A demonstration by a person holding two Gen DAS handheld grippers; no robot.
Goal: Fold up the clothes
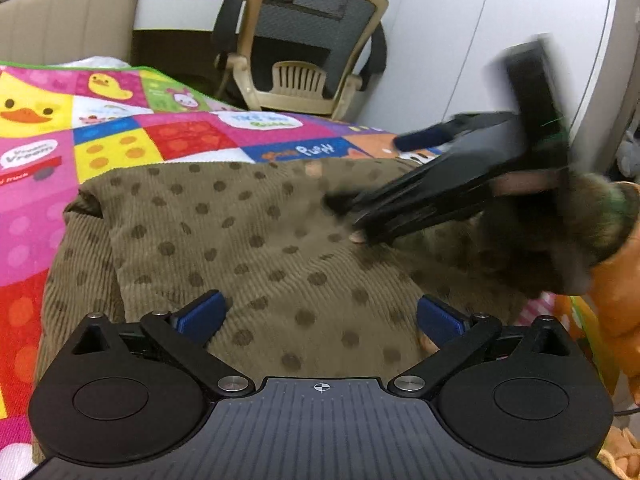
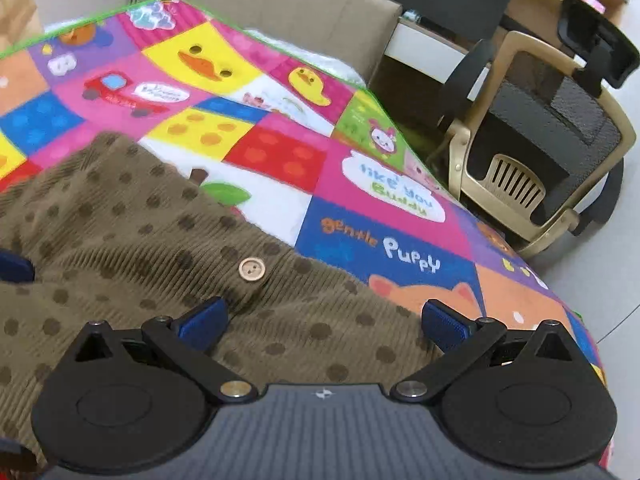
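garment: our brown dotted garment [image 1: 256, 248] fills centre frame on the play mat [image 1: 120, 128] | left gripper [image 1: 320, 316]: spread, over it | right gripper [image 2: 324, 320]: spread, poised near button [image 2: 252, 269] edge, likely for the fold

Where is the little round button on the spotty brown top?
In the right wrist view, the round pale wooden button sits near the edge of the brown dotted corduroy garment, just ahead of the right gripper and beside the colourful patchwork play mat.
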